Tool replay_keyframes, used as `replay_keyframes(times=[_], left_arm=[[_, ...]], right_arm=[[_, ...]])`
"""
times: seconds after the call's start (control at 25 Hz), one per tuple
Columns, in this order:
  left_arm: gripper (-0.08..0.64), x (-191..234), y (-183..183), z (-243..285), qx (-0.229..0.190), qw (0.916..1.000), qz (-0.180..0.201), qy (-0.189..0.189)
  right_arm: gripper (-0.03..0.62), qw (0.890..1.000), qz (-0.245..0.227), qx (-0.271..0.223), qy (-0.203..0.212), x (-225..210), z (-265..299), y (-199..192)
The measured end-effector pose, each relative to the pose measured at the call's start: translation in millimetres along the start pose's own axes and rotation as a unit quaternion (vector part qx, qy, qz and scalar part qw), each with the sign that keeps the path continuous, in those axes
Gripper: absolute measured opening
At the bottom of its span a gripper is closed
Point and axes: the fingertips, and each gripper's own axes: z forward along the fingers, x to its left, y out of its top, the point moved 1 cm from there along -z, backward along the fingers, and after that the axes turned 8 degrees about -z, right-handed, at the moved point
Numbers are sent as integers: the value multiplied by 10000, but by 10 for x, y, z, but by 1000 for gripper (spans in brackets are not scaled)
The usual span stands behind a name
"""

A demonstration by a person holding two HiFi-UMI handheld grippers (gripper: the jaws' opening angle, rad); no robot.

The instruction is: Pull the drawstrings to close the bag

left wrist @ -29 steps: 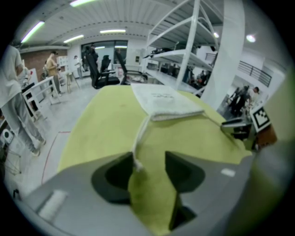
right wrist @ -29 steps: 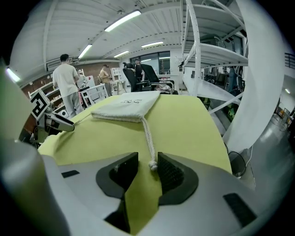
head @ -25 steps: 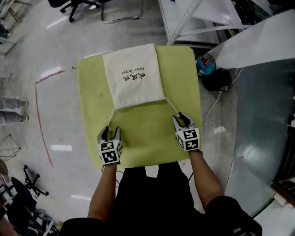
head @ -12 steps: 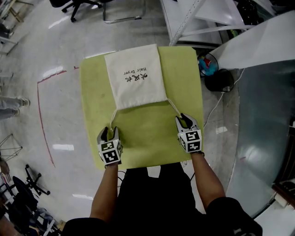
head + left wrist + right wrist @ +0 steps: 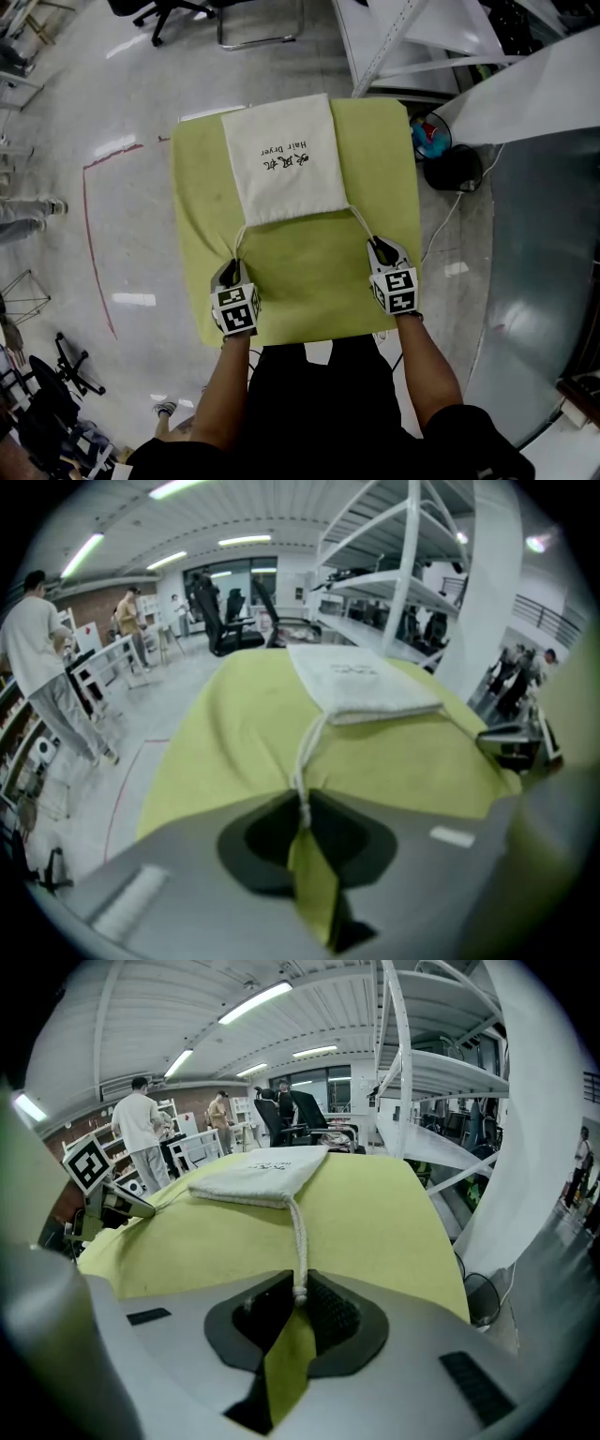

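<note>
Bag [image 5: 286, 159] flat on green table [image 5: 300, 286] | left gripper [image 5: 230, 274], right gripper [image 5: 382, 251] jaws just closed onto drawstrings [image 5: 361, 223] | office chair [image 5: 141, 7] beyond

Head view looks steeply down; 2 low gripper views share bag [image 5: 361, 682].

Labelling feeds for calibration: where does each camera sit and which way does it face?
Head view: head-mounted, facing steeply down at bag on green mat; forearms, left tool, right tool show.
Left gripper view: on left tool, facing bag along jaws just closed on left drawstring.
Right gripper view: on right tool, same; jaws just closed on right drawstring.
All share bag, mat.
</note>
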Motion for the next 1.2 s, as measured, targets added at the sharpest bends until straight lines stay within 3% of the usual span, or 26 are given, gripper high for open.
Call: replay_keyframes(times=[0.4, 0.68, 0.92, 1.2], left_arm=[[35, 153, 19, -100, 61, 9970, 691, 349], [34, 559, 129, -247, -157, 9897, 1127, 865], [34, 862, 344, -571, -704, 9869, 724, 1256], [34, 871, 860, -927, -1595, 9831, -147, 886]], right_arm=[[35, 9996, 29, -18, -266, -127, -129, 38], [35, 9899, -314, 52, -1382, -454, -351, 169], [35, 9834, -441, -87, -1756, -494, -595, 372], [34, 9643, -26, -861, -2503, -736, -1067, 940]])
